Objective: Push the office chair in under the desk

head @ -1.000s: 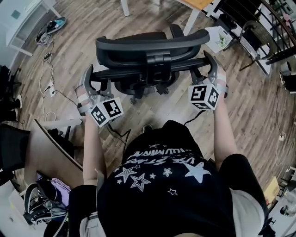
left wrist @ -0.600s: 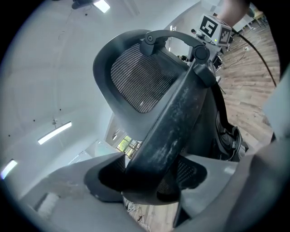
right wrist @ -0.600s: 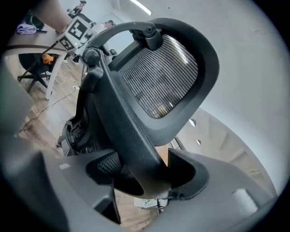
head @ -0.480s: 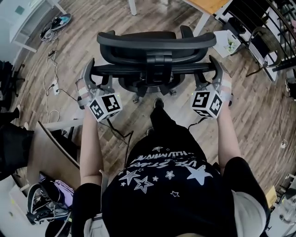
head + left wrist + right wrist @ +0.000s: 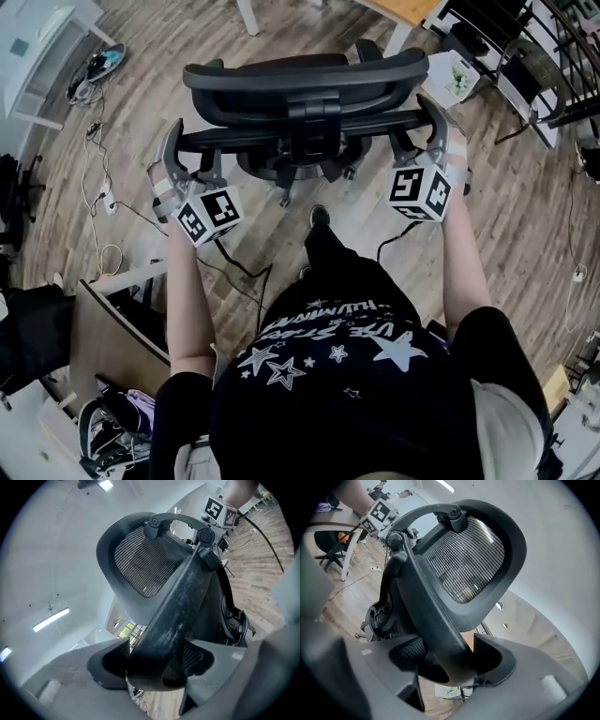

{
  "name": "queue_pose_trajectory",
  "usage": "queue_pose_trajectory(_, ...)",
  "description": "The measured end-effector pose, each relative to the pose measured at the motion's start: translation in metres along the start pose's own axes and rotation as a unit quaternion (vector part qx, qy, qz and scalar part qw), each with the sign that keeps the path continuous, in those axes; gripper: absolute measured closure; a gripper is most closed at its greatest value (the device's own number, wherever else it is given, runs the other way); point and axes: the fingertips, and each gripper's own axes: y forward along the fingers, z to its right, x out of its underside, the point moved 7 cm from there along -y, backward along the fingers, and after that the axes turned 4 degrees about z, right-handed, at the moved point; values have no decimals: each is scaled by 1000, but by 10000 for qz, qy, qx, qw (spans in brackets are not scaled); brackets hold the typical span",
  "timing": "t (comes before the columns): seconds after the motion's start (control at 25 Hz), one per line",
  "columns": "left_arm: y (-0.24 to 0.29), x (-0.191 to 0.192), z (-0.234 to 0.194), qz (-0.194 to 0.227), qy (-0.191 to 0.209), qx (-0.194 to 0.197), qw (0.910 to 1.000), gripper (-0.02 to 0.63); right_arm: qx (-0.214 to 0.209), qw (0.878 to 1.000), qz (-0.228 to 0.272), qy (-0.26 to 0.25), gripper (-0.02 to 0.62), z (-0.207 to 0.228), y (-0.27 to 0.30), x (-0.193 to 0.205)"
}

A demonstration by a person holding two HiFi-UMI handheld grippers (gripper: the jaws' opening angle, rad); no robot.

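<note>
The black office chair (image 5: 302, 82) stands in front of me, its back toward me, on the wood floor. My left gripper (image 5: 176, 150) is shut on the left end of the chair's back frame bar (image 5: 180, 597). My right gripper (image 5: 429, 114) is shut on the right end of that bar (image 5: 424, 606). In the left gripper view the bar fills the gap in the left gripper (image 5: 154, 660), and in the right gripper view it fills the right gripper (image 5: 450, 660). The mesh headrest (image 5: 468, 559) rises above. The desk (image 5: 408, 7), wood top on white legs, lies just beyond the chair at the top edge.
Cables and a power strip (image 5: 101, 183) trail over the floor at left. A white shelf unit (image 5: 37, 42) stands at upper left, a black rack (image 5: 525, 52) at upper right. A brown board (image 5: 112, 323) and bags lie at lower left. My foot (image 5: 319, 217) is behind the chair.
The chair and both grippers have moved a little forward toward the desk. A foot has stepped forward behind the chair base. Both grips look unchanged.
</note>
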Motion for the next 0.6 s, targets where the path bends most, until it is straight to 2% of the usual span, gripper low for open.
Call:
queue_pose_trajectory(0.32,65,-5,-7,29,15,73,10000,313,98,9999,-47,39,291,22,52,8)
queue_pose_trajectory(0.6,151,-17,-33,-122,-74,306,9994,313,104,9998,-118,77,290,64,123,4)
